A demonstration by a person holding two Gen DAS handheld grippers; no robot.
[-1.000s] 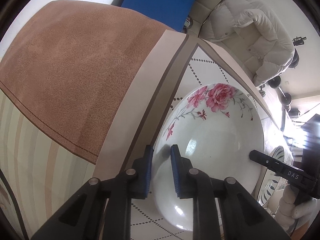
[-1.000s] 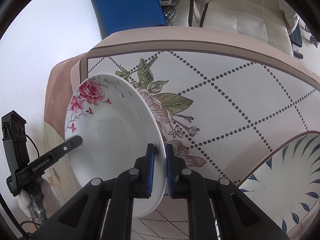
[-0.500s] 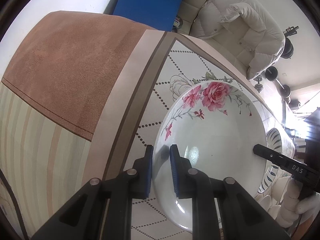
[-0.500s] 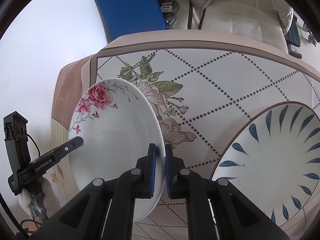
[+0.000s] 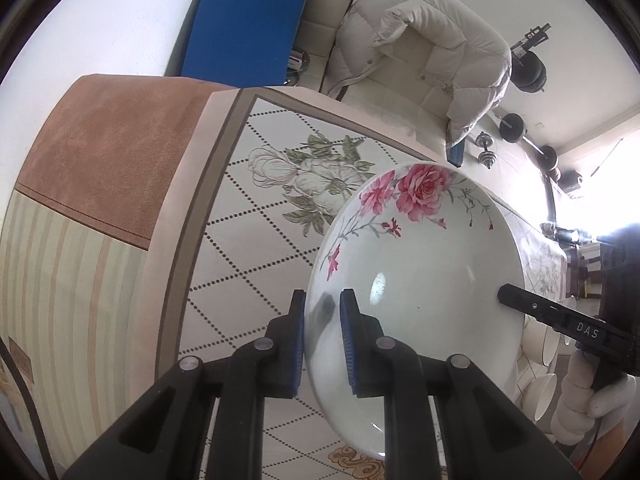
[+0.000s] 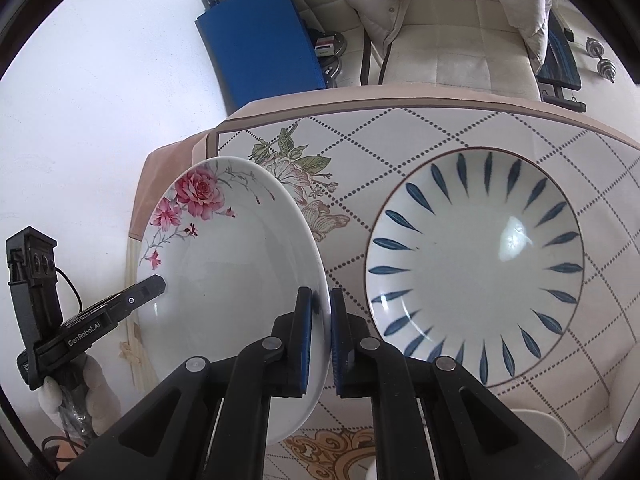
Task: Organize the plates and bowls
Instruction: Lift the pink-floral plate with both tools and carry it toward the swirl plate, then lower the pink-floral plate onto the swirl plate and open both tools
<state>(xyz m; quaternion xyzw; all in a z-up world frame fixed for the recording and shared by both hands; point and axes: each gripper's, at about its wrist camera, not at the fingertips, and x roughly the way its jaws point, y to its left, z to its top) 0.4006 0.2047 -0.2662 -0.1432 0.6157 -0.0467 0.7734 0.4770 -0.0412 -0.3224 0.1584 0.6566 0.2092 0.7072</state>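
Observation:
A white deep plate with pink roses [image 5: 424, 280] [image 6: 236, 276] hangs above the table, held by both grippers on opposite rims. My left gripper [image 5: 322, 332] is shut on its left rim. On the right rim my right gripper [image 6: 320, 328] is shut too. Each view shows the other gripper's finger over the far rim, with a gloved hand behind. A larger white plate with blue leaf strokes [image 6: 476, 264] lies flat on the table, to the right of the lifted plate.
The table wears a tablecloth [image 5: 256, 216] with dotted diamonds and flowers; its brown hanging edge falls away at the left. Several white bowls [image 5: 544, 392] stand at the far right. A sofa with a pale padded jacket [image 5: 428, 44] and a blue board [image 5: 244, 20] lie beyond.
Both grippers have lifted the rose plate up off the cloth and carried it sideways; the blue-leaf plate has come fully into the right wrist view. The grips stay the same.

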